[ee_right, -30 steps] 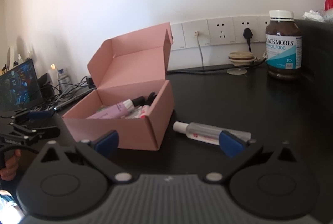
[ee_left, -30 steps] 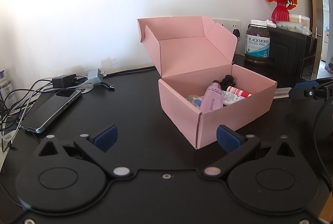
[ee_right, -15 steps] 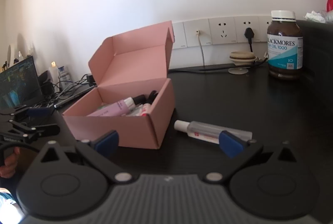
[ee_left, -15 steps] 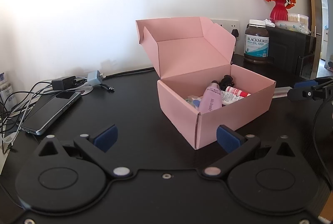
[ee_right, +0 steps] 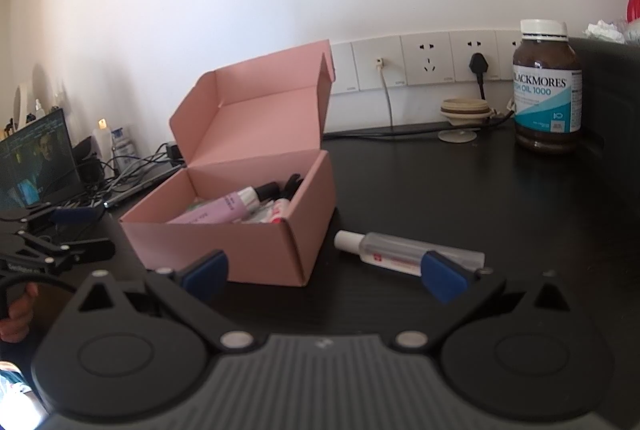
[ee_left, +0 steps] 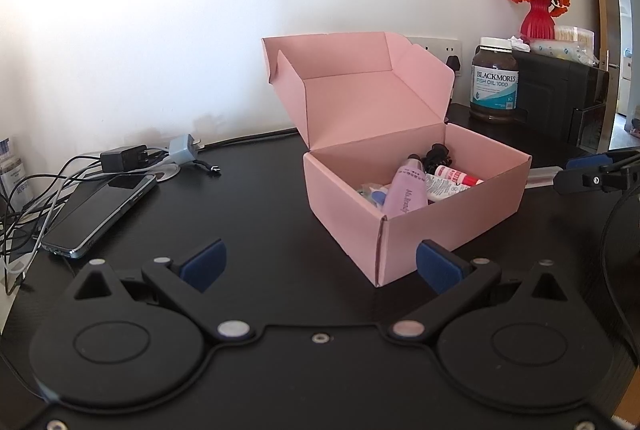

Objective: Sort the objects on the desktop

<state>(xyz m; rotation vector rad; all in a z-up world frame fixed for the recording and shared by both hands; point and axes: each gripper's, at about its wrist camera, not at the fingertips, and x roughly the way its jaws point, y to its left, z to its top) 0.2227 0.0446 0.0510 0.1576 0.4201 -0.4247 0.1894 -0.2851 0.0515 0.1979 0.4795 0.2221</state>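
An open pink cardboard box [ee_left: 352, 206] [ee_right: 224, 250] stands on the black desk with its lid up. Inside lie a lilac tube [ee_left: 406, 190] [ee_right: 224, 210], a white tube with red print [ee_left: 448, 180] and a small black item. A clear spray bottle [ee_right: 396, 252] with a white cap lies on the desk right of the box. My left gripper [ee_left: 320, 266] is open and empty, in front of the box's near corner. My right gripper [ee_right: 324, 276] is open, its right fingertip in front of the bottle's end; nothing sits between its fingers.
A phone [ee_left: 100, 214], chargers and tangled cables [ee_left: 132, 158] lie at the left. A fish oil jar [ee_left: 494, 84] [ee_right: 546, 88] stands by a black cabinet [ee_left: 560, 98] carrying a red vase of orange flowers [ee_left: 538, 18]. Wall sockets [ee_right: 428, 64] and a small laptop screen [ee_right: 36, 162] are behind.
Both views have shifted slightly; the right gripper has crept a little closer to the box and bottle. Both grippers stay open and nothing on the desk has moved.
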